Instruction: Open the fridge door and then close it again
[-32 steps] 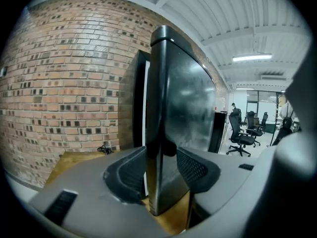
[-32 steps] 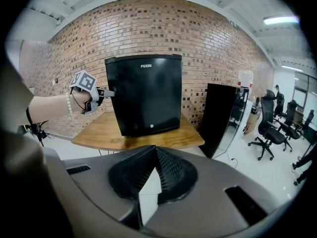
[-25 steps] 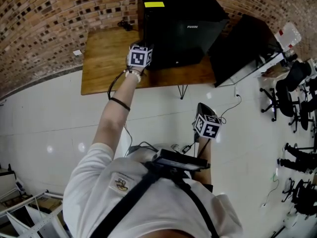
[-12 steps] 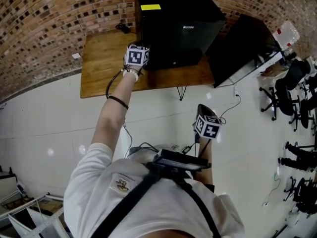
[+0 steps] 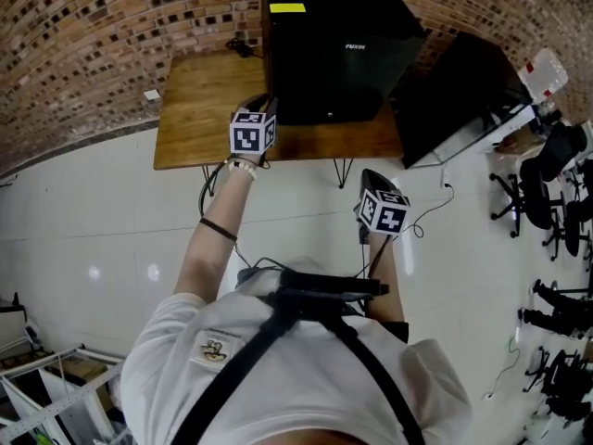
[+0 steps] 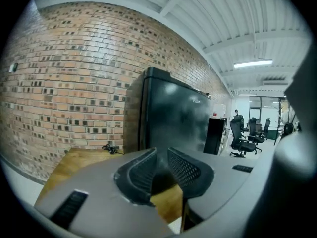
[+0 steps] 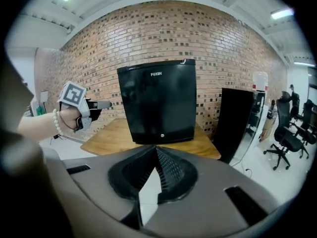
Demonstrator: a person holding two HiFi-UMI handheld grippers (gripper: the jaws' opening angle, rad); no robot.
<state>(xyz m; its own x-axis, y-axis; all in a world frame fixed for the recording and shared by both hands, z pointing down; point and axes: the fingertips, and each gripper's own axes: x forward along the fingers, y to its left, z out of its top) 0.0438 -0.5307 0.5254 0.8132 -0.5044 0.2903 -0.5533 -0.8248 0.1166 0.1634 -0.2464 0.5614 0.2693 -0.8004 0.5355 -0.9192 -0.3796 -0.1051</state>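
Observation:
The black mini fridge [image 5: 334, 54] stands with its door closed on a wooden table [image 5: 199, 109] against the brick wall. My left gripper [image 5: 263, 102] hovers over the table's front edge, just off the fridge's left front corner and apart from it. In the left gripper view the fridge [image 6: 173, 115] looms ahead of the left gripper [image 6: 161, 155]. Its jaws have just been closing; a narrow gap remains with nothing in it. My right gripper [image 5: 369, 176] hangs over the floor in front of the table. In its own view the right gripper [image 7: 155, 148] is shut and empty, facing the fridge [image 7: 158, 103].
A black cabinet [image 5: 454, 86] stands right of the table, with a water bottle [image 5: 542, 68] and office chairs [image 5: 547, 156] further right. A cable [image 5: 239, 47] lies on the table behind the fridge's left side. White floor lies between me and the table.
My left gripper has drawn back from the fridge's left front edge toward me. The right gripper has come a little closer to the table. The fridge door looks closed throughout.

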